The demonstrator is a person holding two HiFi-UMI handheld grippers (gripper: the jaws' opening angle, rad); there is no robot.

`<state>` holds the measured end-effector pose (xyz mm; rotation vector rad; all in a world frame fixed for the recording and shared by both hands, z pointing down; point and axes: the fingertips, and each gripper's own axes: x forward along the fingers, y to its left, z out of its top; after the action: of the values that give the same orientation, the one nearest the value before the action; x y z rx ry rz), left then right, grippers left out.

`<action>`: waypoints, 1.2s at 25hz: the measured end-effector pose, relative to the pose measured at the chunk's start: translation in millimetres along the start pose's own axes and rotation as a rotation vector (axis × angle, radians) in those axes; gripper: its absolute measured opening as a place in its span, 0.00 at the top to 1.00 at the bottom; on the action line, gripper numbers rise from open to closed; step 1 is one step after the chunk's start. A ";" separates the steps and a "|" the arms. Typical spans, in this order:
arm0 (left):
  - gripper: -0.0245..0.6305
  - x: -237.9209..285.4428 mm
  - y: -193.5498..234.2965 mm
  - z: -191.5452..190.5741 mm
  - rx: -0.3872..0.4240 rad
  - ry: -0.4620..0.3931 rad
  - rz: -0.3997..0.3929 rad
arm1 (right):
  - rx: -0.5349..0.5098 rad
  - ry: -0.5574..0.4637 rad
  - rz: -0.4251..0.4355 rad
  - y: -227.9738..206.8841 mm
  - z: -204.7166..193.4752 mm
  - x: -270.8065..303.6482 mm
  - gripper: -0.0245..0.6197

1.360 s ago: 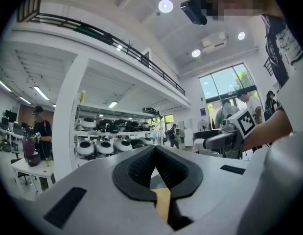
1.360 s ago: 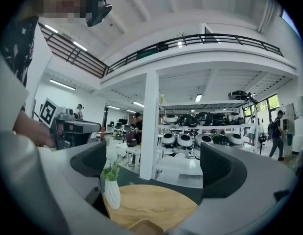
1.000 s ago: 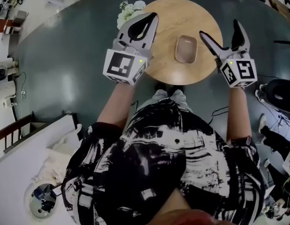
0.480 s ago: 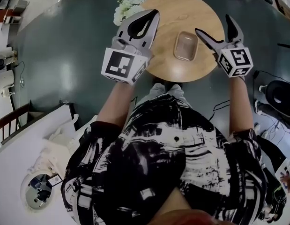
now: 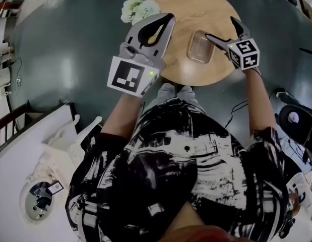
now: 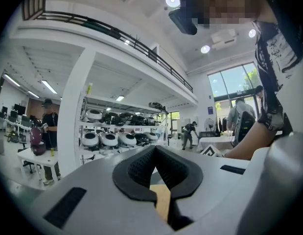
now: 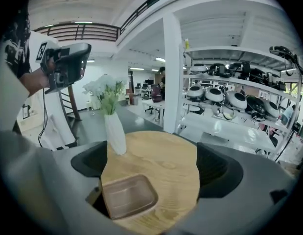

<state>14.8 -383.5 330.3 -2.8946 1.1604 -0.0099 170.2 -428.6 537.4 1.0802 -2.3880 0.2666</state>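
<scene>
A round wooden table (image 5: 198, 9) carries a shallow brown tray (image 5: 199, 47) and a white vase of pale flowers (image 5: 139, 5). My right gripper (image 5: 220, 27) is open, held low over the table's right part, with the tray's right edge next to its left jaw. In the right gripper view the tray (image 7: 128, 196) lies low between the spread jaws of the right gripper (image 7: 151, 161), nearer the left one, and the vase (image 7: 114, 131) stands behind it. My left gripper (image 5: 168, 17) is shut on nothing, raised above the table's left edge near the flowers. In its own view the left gripper (image 6: 154, 148) points level across the room.
Dark grey-green floor (image 5: 70, 59) surrounds the table. A white pillar (image 7: 174, 72) and shelves of white rounded shells (image 7: 224, 99) stand beyond it. Persons stand at a desk (image 6: 36, 155) and by the windows. A white stair structure (image 5: 40, 155) lies at lower left, a black stool (image 5: 296, 119) at right.
My right gripper has tipped downward and moved in over the table beside the tray, which now shows between its jaws. The left gripper stays raised and shut.
</scene>
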 end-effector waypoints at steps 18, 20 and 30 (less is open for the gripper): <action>0.96 8.3 21.5 -25.0 -0.026 0.044 0.022 | -0.136 0.355 0.234 1.4 -92.2 71.5 0.55; 0.96 9.8 22.8 -27.6 -0.031 0.048 0.022 | -0.179 0.404 0.258 0.9 -102.0 76.3 0.61; 0.96 10.9 26.2 -36.5 -0.041 0.060 0.025 | -0.353 0.610 0.426 8.5 -127.4 92.3 0.77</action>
<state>4.0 -410.6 366.0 -2.9346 1.2198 -0.0731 158.5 -435.4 694.4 0.2615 -1.9720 0.2584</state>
